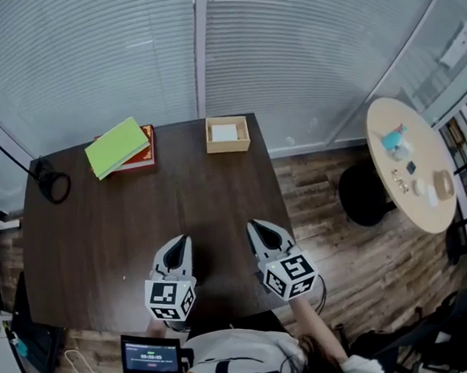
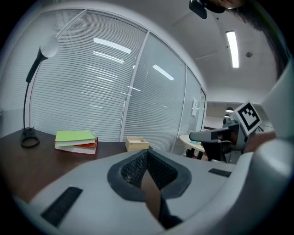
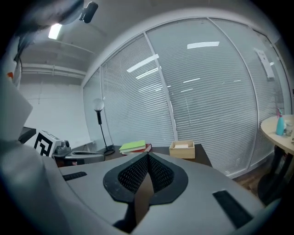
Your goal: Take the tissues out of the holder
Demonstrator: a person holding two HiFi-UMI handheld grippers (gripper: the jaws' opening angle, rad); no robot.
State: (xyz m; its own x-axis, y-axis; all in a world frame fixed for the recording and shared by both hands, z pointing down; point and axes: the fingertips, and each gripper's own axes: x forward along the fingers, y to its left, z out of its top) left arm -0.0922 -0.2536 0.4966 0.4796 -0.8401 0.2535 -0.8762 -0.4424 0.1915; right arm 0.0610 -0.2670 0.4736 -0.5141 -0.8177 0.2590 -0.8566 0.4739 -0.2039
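Observation:
A small wooden tissue holder [image 1: 227, 134] with white tissues inside stands at the far edge of the dark table [image 1: 102, 220]; it also shows in the left gripper view [image 2: 137, 143] and the right gripper view [image 3: 182, 149]. My left gripper [image 1: 182, 241] hovers over the table's near part, jaws shut with nothing between them. My right gripper [image 1: 254, 227] is beside it at the table's right edge, likewise shut and empty. Both point toward the holder from well short of it.
A green book on a red book [image 1: 122, 148] lies far left of the holder. A black desk lamp base [image 1: 53, 183] sits at the left edge. A round light table [image 1: 409, 159] with small items stands to the right, on the wooden floor.

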